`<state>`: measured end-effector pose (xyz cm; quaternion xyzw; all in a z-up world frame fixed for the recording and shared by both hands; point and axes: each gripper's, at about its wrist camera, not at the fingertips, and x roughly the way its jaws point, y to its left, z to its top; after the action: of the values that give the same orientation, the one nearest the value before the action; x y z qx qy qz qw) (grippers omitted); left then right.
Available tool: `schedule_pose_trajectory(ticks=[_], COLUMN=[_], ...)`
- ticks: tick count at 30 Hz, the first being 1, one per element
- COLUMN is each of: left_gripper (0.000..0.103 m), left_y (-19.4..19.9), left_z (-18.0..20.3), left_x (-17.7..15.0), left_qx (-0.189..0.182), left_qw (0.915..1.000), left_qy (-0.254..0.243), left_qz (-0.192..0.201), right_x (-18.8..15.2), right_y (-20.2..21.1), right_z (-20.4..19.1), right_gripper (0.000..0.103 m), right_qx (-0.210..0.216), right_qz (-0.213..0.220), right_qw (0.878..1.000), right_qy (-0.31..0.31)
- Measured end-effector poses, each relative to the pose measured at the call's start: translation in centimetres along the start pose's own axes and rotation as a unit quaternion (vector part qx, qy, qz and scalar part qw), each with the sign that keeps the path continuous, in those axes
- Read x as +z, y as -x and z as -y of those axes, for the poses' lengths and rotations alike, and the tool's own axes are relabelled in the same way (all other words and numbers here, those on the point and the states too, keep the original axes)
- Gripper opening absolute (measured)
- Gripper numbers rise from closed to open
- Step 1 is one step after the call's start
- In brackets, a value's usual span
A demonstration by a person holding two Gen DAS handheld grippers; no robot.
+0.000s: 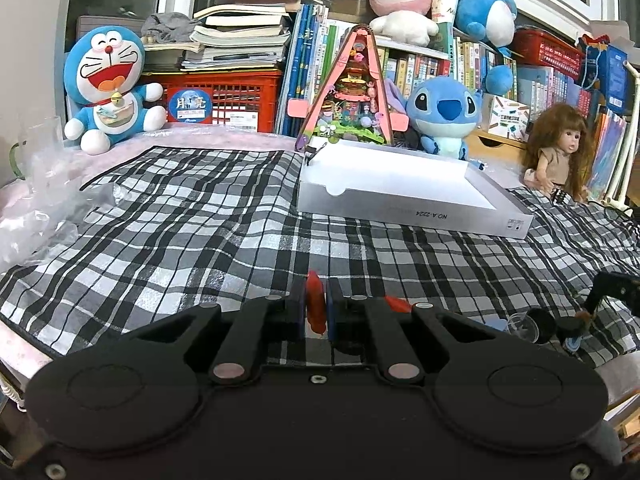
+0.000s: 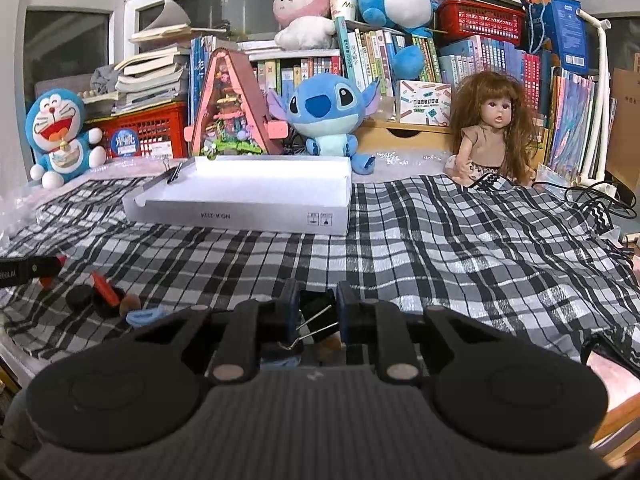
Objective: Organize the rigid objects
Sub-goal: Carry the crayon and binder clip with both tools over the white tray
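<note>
L gripper (image 1: 316, 308), left wrist view: jaws clenched on a red clip (image 1: 315, 306) held upright between the blue pads, above the plaid cloth (image 1: 180, 216) on the tabletop. At 12–1 o'clock, well apart, lies the open white box (image 1: 400, 196), shallow, printed side facing the camera. At 3 o'clock, near the frame edge, the R gripper's tip shows w/ small dark items beside it; too small to tell.

R gripper (image 2: 314, 308), right wrist view: jaws clamped on a black binder clip (image 2: 316, 304), wire handles pointing back toward the camera. At 9–10 o'clock, a loose cluster on the cloth: black disc (image 2: 79, 295), red piece (image 2: 105, 284), blue item (image 2: 146, 316). White box at 11–12 o'clock, a second binder clip (image 2: 174, 174) on its left rim. Behind: plush toys, a doll (image 2: 486, 132), bookshelves.
</note>
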<state>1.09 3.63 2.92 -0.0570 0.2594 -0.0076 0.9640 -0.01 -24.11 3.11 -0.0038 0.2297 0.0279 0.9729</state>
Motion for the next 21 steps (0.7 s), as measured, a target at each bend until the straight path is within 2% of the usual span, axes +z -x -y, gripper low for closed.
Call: schedule_pose_trajectory(ticks=[4,14,21], left_gripper=[0.009,0.009,0.009], left_y=[-0.7,-2.8,-4.1], left_z=[-0.2,0.4,1.4], left_x=[1.1,3.8,5.1], left_qx=[-0.017,-0.034,-0.045], left_qw=[0.9997,0.9991,0.9986], left_qy=[0.009,0.006,-0.001], left_qz=[-0.012,-0.024,-0.03], right_x=[1.1,4.2,6.3], right_y=[-0.7,-3.5,-5.9], right_z=[0.5,1.2,2.0], right_gripper=[0.023,0.023,0.023], right_qx=[0.013,0.045,0.065], right_qz=[-0.007,-0.035,-0.066], right_qw=[1.0,0.996,0.99], right_qy=[-0.016,-0.062,-0.104])
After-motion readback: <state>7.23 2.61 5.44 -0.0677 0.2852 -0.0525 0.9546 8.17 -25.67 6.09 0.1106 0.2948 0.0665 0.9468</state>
